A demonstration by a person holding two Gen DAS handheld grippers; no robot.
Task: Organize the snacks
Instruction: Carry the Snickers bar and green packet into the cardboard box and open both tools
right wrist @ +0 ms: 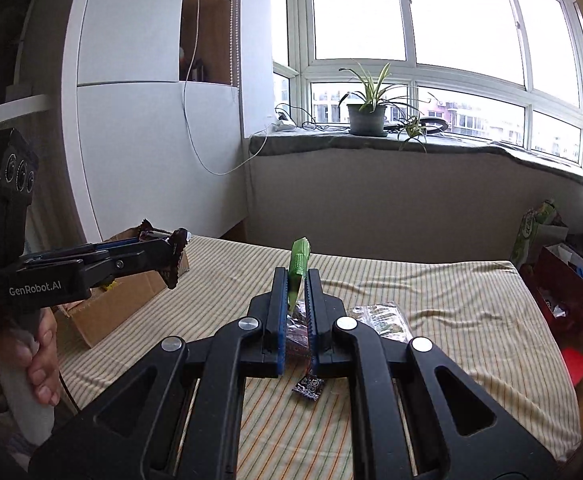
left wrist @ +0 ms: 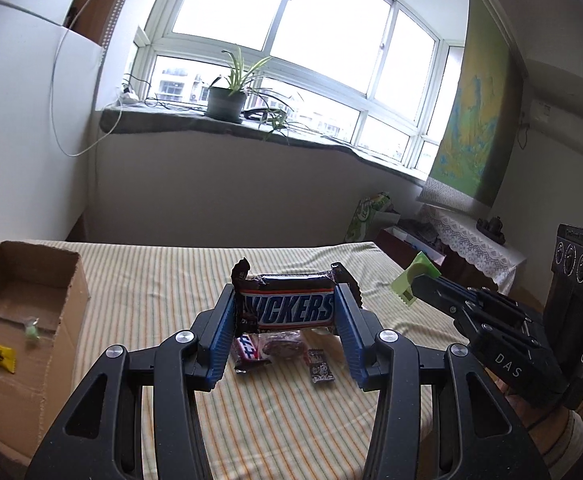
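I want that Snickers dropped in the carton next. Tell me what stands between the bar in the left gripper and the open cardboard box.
Nothing visible does. The brown Snickers bar is clamped in the left gripper above the striped bedcover; the open cardboard box sits to its left, top unobstructed, with only bare cover between them.

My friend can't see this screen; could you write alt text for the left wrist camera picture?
The left gripper clamps a Snickers bar above a striped bedspread with small snacks below. A cardboard box sits left; the right gripper holds a green packet.
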